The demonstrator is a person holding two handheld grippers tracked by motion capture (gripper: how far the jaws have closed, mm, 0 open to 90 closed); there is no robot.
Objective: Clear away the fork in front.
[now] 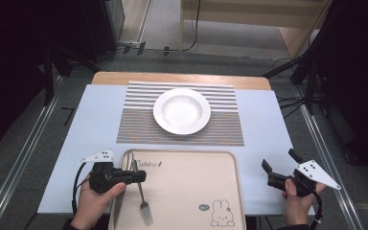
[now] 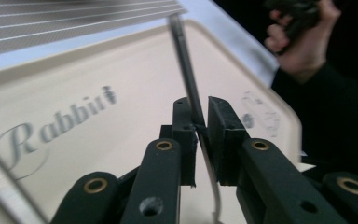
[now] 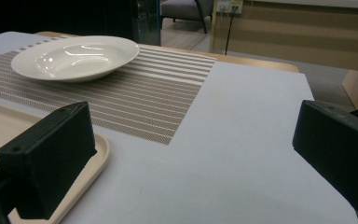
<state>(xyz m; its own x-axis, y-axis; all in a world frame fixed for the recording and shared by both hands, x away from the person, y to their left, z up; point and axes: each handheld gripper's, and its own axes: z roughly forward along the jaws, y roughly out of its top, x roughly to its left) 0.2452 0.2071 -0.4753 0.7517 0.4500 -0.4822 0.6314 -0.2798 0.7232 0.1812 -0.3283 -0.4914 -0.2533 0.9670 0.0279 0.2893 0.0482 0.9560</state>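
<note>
High view: overhead, near edge, facing forward. Gripper views: low, close; both share the tray (image 1: 182, 191) (image 2: 98, 84) (image 3: 0, 126) with it.

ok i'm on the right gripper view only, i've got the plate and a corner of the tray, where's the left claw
Observer: The left claw is at the near left part of the tray, pointing across it.
Operator: is it on anything
Observer: A fork has its handle running between the claw's pads. I can't tell whether they pinch it.
Operator: and how does it lie
Observer: In the high view it lies on the tray, with the tines toward the person and the handle end toward the plate.
</note>
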